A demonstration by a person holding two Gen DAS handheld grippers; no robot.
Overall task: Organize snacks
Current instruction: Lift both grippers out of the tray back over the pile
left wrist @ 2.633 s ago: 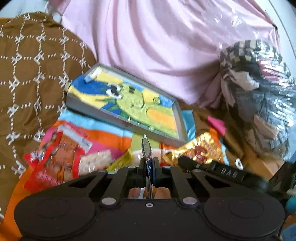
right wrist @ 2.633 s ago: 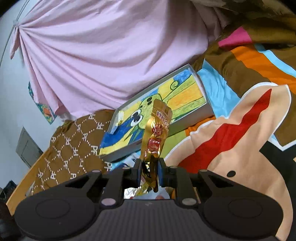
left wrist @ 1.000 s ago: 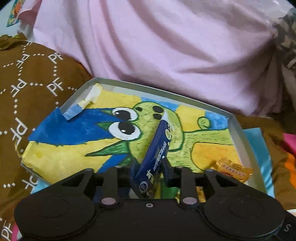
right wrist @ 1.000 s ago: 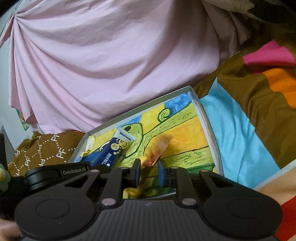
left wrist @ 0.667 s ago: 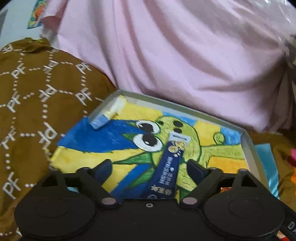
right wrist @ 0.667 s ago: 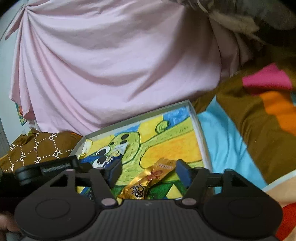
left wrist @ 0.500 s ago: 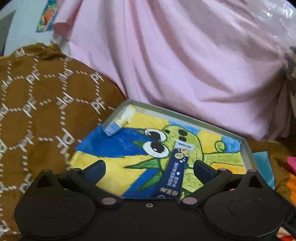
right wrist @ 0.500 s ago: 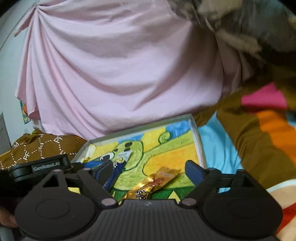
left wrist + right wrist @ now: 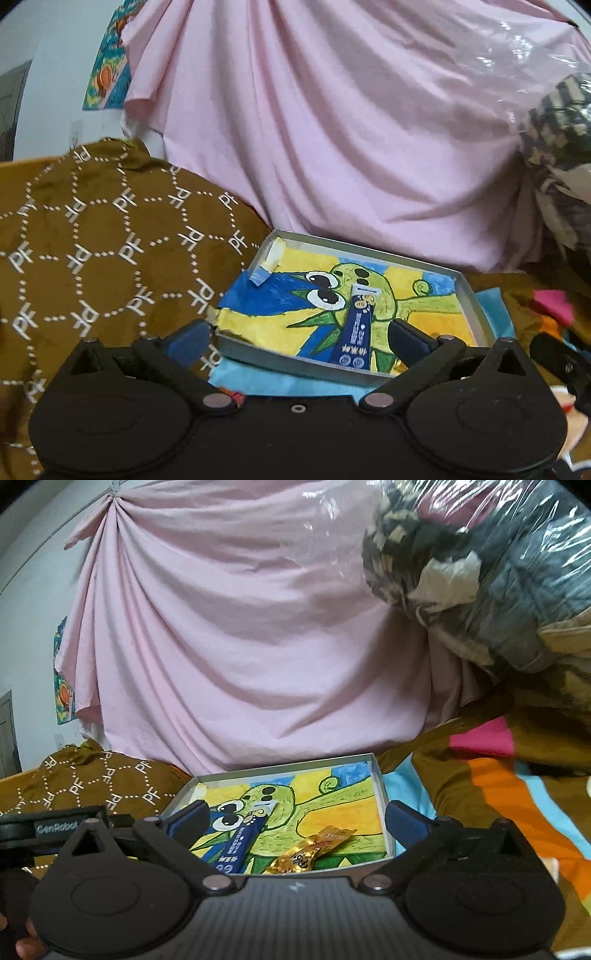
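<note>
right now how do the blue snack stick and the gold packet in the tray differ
The blue snack stick is long, straight and flat; the gold packet is shorter and crinkled, with twisted ends. The blue snack stick lies over the painted green creature's face, towards the tray's left; the gold packet sits nearer the right wall. Both lie loose in the tray, held by neither hand-held gripper.
</note>
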